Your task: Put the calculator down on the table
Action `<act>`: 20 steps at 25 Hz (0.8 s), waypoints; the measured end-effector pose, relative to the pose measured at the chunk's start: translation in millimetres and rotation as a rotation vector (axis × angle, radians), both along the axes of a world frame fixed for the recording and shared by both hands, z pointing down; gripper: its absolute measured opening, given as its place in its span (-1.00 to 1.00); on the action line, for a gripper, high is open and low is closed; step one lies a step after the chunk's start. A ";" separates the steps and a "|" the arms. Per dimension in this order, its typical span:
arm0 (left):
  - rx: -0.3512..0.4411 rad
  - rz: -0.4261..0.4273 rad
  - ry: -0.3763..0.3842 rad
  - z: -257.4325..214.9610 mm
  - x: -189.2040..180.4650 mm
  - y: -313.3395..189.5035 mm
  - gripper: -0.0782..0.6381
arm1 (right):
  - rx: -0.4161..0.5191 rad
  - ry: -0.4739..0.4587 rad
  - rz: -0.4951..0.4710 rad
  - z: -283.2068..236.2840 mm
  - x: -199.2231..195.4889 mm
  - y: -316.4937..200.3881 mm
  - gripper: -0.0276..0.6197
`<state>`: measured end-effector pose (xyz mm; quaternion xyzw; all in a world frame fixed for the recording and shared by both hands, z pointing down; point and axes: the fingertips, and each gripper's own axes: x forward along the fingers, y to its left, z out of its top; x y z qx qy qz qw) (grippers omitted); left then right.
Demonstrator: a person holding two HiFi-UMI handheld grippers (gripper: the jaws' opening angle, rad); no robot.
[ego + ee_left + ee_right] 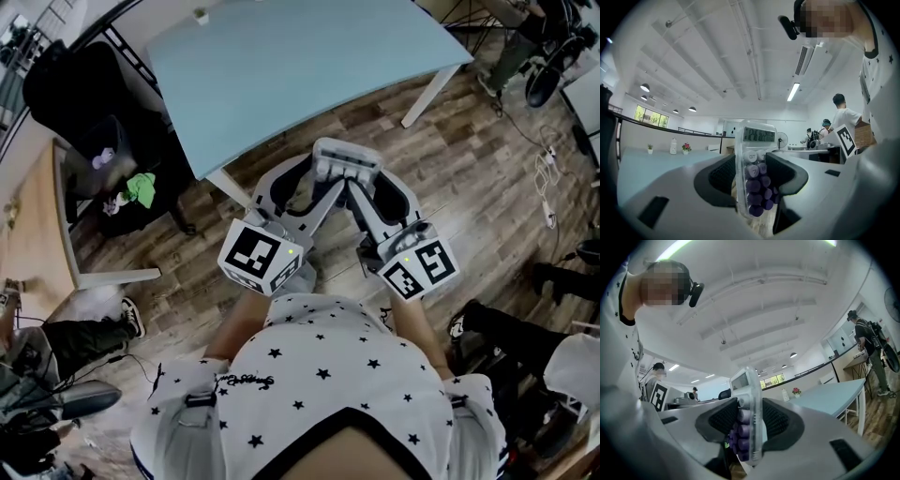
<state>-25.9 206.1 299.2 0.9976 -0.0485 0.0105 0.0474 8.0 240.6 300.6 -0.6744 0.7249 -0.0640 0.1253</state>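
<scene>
The calculator (pixel 756 174) looks clear glossy plastic, the table (pixel 300 66) smooth and matt.

- Head view: overhead, facing steeply down at worktop (pixel 309 66) and floor (pixel 469 169).
- Left gripper view: level along left claw (pixel 752 178), close on calculator (pixel 758 136).
- Right gripper view: level along right claw (pixel 749 427); shares calculator, worktop.

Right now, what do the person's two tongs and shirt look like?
The left tongs and right tongs are smooth light-grey plastic with black ribbed pads inside. Each carries a white cube printed with black square markers. The person wears a white shirt dotted with black stars.
</scene>
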 end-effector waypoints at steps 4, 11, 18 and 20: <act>-0.014 0.001 0.004 0.5 1.8 -29.4 -0.19 | -0.010 0.004 0.004 -0.5 1.8 -29.3 -0.45; -0.021 0.021 0.013 2.4 7.2 -69.3 -0.19 | -0.020 0.008 0.028 1.3 6.5 -68.4 -0.45; -0.015 0.019 0.027 -1.4 12.1 -112.8 -0.19 | -0.020 0.020 0.030 -2.5 11.5 -111.8 -0.45; -0.011 0.010 0.026 -1.5 12.4 -122.6 -0.19 | -0.018 0.020 0.021 -2.8 12.0 -122.0 -0.45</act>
